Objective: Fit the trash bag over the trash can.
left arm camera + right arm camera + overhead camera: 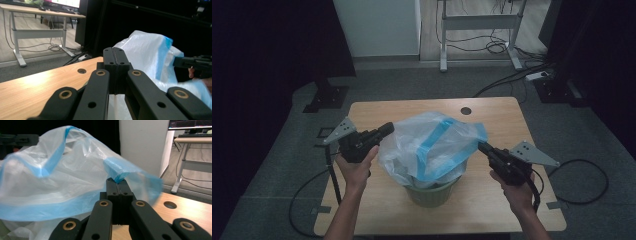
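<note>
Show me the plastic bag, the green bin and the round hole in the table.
plastic bag (432,142), high view, its blue band.
green bin (432,194), high view, front wall.
round hole (466,110), high view, its middle.

Dim light is falling over grey carpet, cables are trailing beneath a white-legged desk, black curtains are flanking both sides.

A dim lab or office: black curtains, height-adjustable desk frame, trailing cables, monitor far right.
</note>
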A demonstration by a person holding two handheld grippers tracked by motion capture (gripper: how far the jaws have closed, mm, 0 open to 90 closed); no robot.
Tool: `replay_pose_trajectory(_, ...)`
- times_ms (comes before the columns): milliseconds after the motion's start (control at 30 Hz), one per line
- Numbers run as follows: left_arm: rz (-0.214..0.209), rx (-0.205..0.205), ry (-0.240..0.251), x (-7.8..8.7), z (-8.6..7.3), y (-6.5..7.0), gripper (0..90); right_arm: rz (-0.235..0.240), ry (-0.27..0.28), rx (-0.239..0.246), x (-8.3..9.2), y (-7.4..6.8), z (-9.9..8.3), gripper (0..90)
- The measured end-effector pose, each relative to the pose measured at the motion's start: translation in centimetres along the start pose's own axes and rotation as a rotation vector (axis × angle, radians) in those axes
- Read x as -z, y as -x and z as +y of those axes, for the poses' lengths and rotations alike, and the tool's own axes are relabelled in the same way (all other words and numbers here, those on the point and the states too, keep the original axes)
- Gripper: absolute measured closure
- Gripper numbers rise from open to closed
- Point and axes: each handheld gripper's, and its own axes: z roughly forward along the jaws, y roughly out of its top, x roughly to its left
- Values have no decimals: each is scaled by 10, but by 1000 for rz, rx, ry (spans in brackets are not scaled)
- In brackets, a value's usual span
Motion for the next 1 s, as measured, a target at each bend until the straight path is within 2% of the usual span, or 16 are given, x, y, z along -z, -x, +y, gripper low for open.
replay_pose_trajectory(133,5,21,25,13,-6,-4,900,-13,14,-11,9,6,2,894)
replay_pose_trajectory(367,4,45,30,32,-27,-5,900,-17,6,-4,24,8,-6,894)
replay_pose_trajectory(567,18,31,8,43,-44,-2,900,-5,-18,1,30,4,-20,893)
replay_pose_trajectory(767,5,34,-24,54,-59,3,900,12,-45,-10,35,-1,-38,893)
replay_pose_trajectory(867,5,46,-42,61,-69,3,899,21,-58,-10,41,-5,-48,894)
replay_pose_trajectory(1000,8,73,-80,61,-84,-2,900,33,-101,-16,44,-9,-63,894)
